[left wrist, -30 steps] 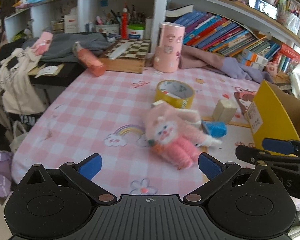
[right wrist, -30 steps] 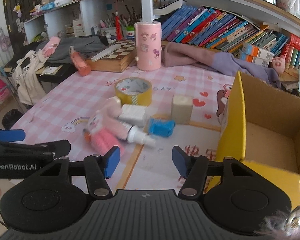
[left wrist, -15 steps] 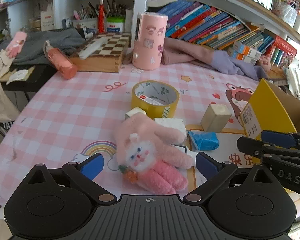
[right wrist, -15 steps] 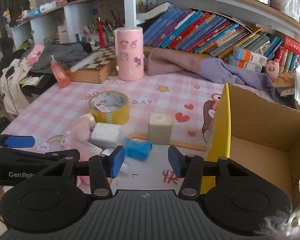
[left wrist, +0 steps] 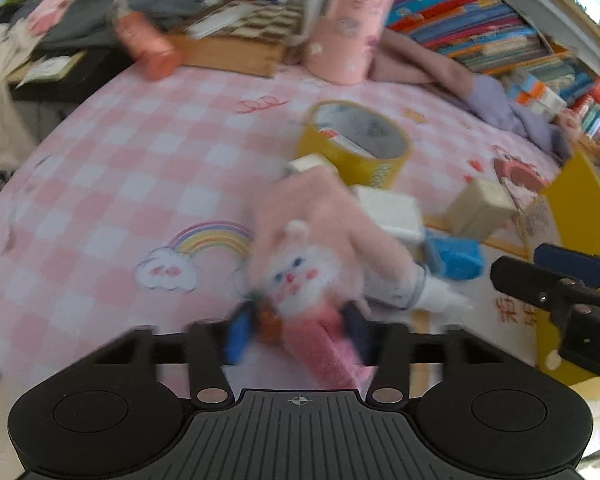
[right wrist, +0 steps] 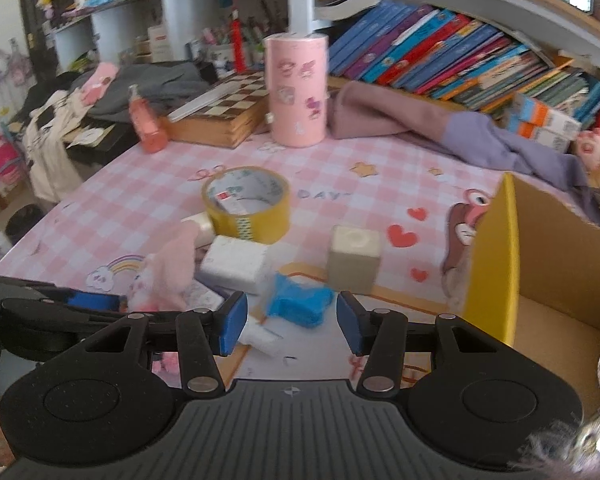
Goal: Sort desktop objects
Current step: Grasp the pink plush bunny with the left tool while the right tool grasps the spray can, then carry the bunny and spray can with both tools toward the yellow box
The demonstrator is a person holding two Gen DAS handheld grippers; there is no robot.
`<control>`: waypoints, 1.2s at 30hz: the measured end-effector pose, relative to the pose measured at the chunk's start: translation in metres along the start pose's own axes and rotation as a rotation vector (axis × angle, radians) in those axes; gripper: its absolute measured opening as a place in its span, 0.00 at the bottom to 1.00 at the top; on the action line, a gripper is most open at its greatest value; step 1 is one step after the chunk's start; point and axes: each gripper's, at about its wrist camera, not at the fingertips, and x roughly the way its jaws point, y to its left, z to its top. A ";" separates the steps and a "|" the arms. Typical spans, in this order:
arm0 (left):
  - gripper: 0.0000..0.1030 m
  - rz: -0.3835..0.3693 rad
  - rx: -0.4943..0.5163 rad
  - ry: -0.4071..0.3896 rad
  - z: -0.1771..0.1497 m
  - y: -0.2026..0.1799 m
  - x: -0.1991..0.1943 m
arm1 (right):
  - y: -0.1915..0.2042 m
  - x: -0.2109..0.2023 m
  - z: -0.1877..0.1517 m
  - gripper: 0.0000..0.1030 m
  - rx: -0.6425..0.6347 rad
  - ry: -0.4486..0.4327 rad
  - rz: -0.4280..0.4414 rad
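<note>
A pink plush bunny (left wrist: 300, 264) lies on the pink checked tablecloth (left wrist: 140, 168). My left gripper (left wrist: 296, 334) is down over its lower half, and the jaws are closing with both pads against the bunny's pink legs. A crumpled blue thing (right wrist: 300, 306) lies just ahead of my right gripper (right wrist: 290, 322). It sits in line with the gap, and the pads stand open and clear of it. A small white bottle (left wrist: 420, 288) lies beside the bunny. The left view is blurred.
A yellow tape roll (right wrist: 246, 204), a white box (right wrist: 236, 264) and a beige block (right wrist: 354, 260) crowd round the bunny. An open yellow cardboard box (right wrist: 560, 260) stands at the right. Farther back are a pink cylinder (right wrist: 296, 92), a chessboard (right wrist: 228, 108) and an orange bottle (right wrist: 146, 124).
The left gripper dropped forward over the bunny and its wide jaws closed in on the legs. The right gripper narrowed a little and came up to the blue thing.
</note>
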 end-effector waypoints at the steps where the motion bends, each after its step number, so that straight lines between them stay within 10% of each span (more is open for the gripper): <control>1: 0.26 0.004 -0.018 0.004 0.000 0.006 -0.001 | 0.001 0.004 0.002 0.46 -0.005 0.012 0.020; 19: 0.18 0.070 -0.148 -0.056 0.009 0.042 -0.041 | 0.054 0.085 0.010 0.46 -0.311 0.175 0.179; 36: 0.18 0.014 -0.168 -0.076 0.013 0.046 -0.050 | 0.057 0.087 0.018 0.29 -0.249 0.196 0.248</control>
